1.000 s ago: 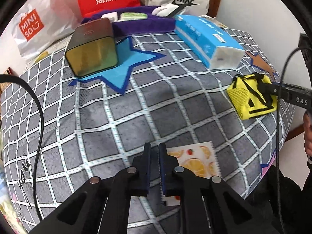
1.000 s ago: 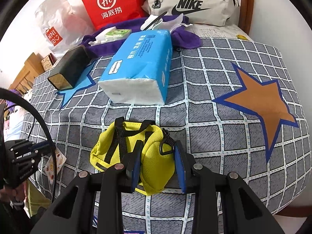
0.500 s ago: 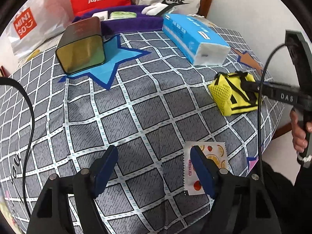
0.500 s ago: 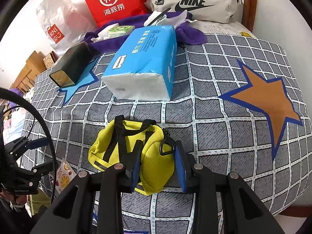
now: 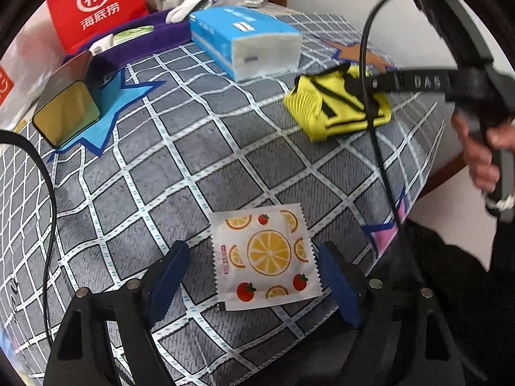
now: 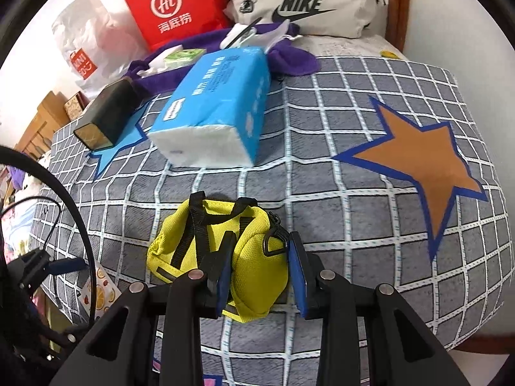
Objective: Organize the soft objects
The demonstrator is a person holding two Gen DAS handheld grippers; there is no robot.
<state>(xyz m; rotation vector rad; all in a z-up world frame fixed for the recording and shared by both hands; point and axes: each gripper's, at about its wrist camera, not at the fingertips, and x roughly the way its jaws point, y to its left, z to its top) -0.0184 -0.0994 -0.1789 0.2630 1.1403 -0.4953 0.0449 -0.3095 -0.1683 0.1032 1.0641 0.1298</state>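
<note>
A white packet with orange and strawberry prints (image 5: pixel 265 257) lies flat on the grey checked bed cover (image 5: pixel 180 160). My left gripper (image 5: pixel 254 276) is open, its blue pads on either side of the packet, a little apart from it. My right gripper (image 6: pixel 260 273) is shut on the near end of a small yellow mesh pouch with black straps (image 6: pixel 222 241), which rests on the cover. The pouch also shows in the left wrist view (image 5: pixel 334 109). The packet shows at the lower left of the right wrist view (image 6: pixel 101 289).
A blue tissue pack (image 6: pixel 215 106) and a dark box with a gold end (image 5: pixel 64 112) lie further back. A purple cloth (image 6: pixel 289 58), a red bag (image 6: pixel 173 3), a white Miniso bag (image 6: pixel 87 45) and a Nike pouch (image 6: pixel 305 3) line the headboard. The bed edge is near my right.
My left gripper has opened from shut and moved right, so the packet now lies between its pads. My right gripper stays shut on the yellow pouch.
</note>
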